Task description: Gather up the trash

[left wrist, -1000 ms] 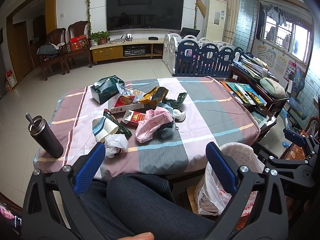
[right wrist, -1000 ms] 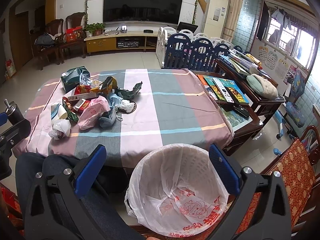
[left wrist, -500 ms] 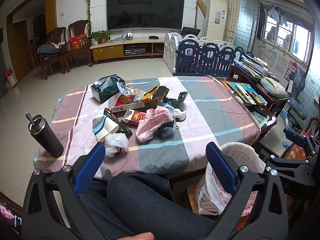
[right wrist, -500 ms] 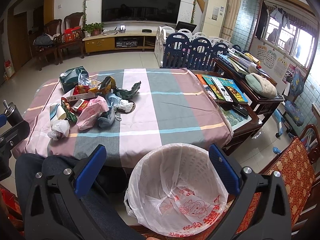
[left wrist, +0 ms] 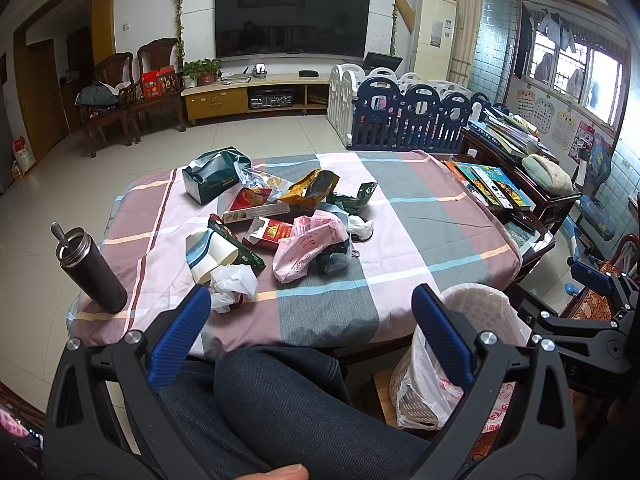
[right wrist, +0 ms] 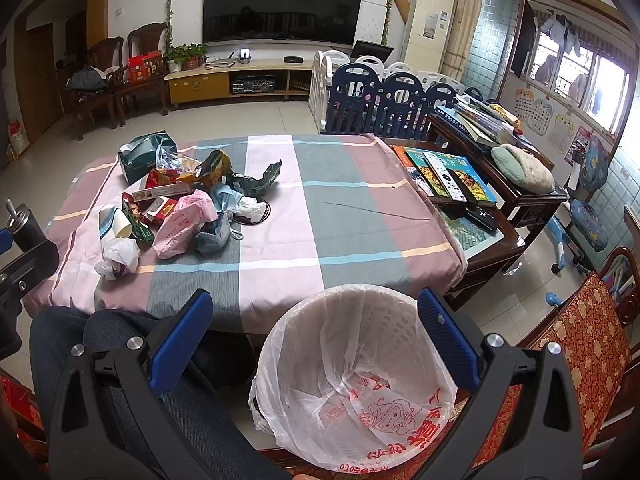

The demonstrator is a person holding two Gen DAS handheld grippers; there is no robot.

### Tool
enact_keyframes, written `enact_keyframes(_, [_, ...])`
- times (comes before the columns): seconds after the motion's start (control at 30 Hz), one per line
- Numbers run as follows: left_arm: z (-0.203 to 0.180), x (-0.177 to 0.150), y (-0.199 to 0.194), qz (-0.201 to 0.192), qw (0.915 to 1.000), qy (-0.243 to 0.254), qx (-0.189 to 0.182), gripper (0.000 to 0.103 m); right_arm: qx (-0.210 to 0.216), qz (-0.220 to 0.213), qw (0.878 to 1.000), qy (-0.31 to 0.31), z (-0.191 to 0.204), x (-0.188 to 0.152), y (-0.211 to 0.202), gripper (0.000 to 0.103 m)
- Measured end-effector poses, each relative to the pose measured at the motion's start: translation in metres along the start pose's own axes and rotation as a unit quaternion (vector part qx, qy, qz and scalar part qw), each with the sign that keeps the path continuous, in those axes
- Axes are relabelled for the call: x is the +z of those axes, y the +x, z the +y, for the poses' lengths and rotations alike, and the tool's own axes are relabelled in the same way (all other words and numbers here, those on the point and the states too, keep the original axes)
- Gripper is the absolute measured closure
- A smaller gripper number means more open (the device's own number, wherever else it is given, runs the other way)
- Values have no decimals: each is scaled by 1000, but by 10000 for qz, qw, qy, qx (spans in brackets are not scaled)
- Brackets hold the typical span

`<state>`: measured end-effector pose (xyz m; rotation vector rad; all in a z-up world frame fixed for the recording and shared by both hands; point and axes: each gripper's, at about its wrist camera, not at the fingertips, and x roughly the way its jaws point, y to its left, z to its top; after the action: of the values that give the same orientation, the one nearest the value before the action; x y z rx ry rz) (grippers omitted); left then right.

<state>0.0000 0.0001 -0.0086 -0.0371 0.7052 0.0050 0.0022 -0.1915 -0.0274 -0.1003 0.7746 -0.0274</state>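
A pile of trash lies on the left half of the checked tablecloth point(left wrist: 420, 216): a pink plastic bag point(left wrist: 308, 246), a crumpled white tissue point(left wrist: 234, 286), a paper cup point(left wrist: 208, 252), a red packet point(left wrist: 270, 234), a yellow wrapper point(left wrist: 314, 188) and a green tissue box point(left wrist: 212, 174). The pile also shows in the right wrist view, with the pink bag point(right wrist: 180, 226) in it. A white basket lined with a plastic bag point(right wrist: 360, 376) stands on a chair beside the table. My left gripper point(left wrist: 312, 312) is open and empty above my lap. My right gripper point(right wrist: 316, 312) is open and empty over the basket.
A dark steel flask point(left wrist: 90, 270) stands at the table's near left corner. A side table with books and a remote point(right wrist: 452, 178) adjoins the right edge. A red patterned chair point(right wrist: 580, 344) is at the right. My knees point(left wrist: 280, 400) are under the near edge.
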Motion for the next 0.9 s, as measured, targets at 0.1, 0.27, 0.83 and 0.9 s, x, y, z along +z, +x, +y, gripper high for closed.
enact_keyframes(0.1, [0,-1,1,10,10000,1,0,3,-11,5,10000,-6,0,0,0,3])
enact_keyframes(0.27, [13,-20,12,69,10000,-10,24,3,-23,32,10000,11,-1,-1,2,3])
enact_keyframes(0.83, [51,-22,40,310,9961,-693,446,3,-407,-377,9975,-436,23,6,6,3])
enact_keyframes(0.9, [63,-25,50,410,9938,-821,623,3,-345,-337,9973,-561,29,8,11,3])
